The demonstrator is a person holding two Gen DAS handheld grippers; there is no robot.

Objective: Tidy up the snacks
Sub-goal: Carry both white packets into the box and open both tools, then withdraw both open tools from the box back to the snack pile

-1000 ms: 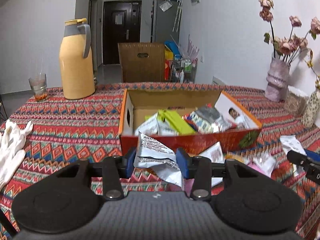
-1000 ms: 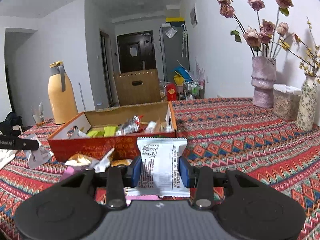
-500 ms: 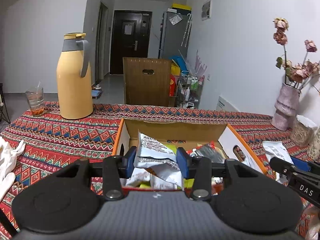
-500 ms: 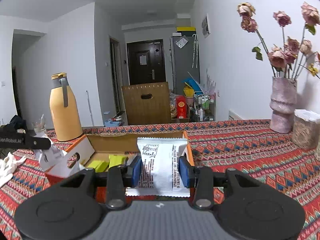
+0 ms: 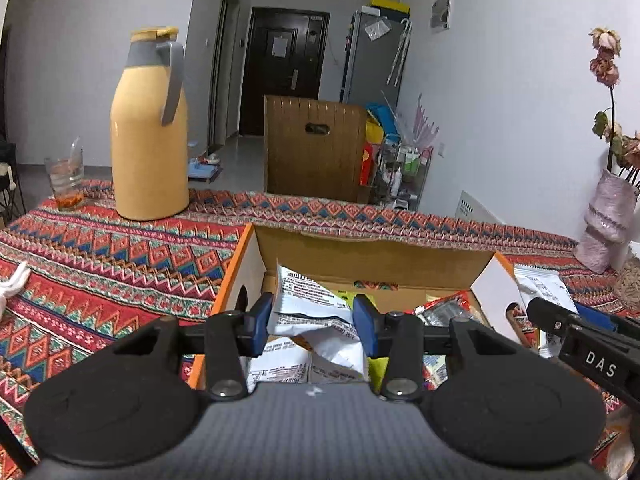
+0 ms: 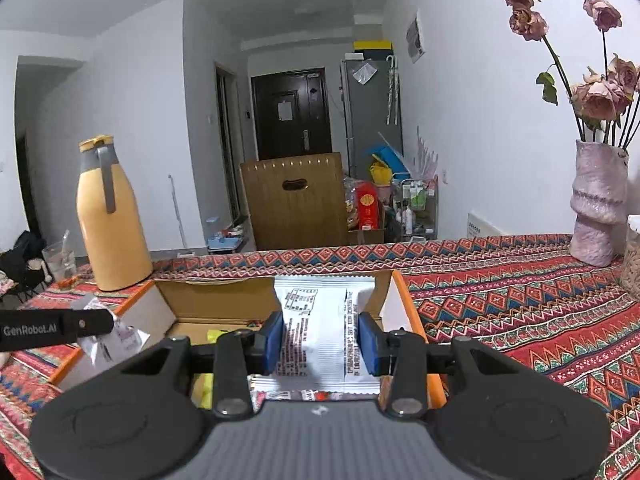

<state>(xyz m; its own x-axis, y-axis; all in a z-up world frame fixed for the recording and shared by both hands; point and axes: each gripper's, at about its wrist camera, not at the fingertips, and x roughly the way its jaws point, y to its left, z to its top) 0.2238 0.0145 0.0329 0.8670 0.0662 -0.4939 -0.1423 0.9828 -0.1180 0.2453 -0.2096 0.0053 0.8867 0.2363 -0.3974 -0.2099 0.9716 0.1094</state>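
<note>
An open orange cardboard box (image 5: 376, 256) stands on the patterned tablecloth and holds several snack packets. My left gripper (image 5: 313, 318) is shut on a crumpled white snack packet (image 5: 308, 304) and holds it above the box's near left part. My right gripper (image 6: 321, 338) is shut on a flat white snack packet (image 6: 320, 316) above the right end of the box (image 6: 404, 300). The right gripper and its packet show at the right edge of the left wrist view (image 5: 544, 292). The left gripper and its packet show at the left of the right wrist view (image 6: 108, 332).
A yellow thermos jug (image 5: 149, 128) and a glass (image 5: 64, 178) stand at the table's far left. A pink vase with dried roses (image 6: 596, 208) stands at the far right. A wooden chair back (image 5: 314, 148) is behind the table. White gloves (image 5: 12, 284) lie at the left.
Both grippers have risen and moved forward with their packets, from in front of the box to above it. Both stay shut.
</note>
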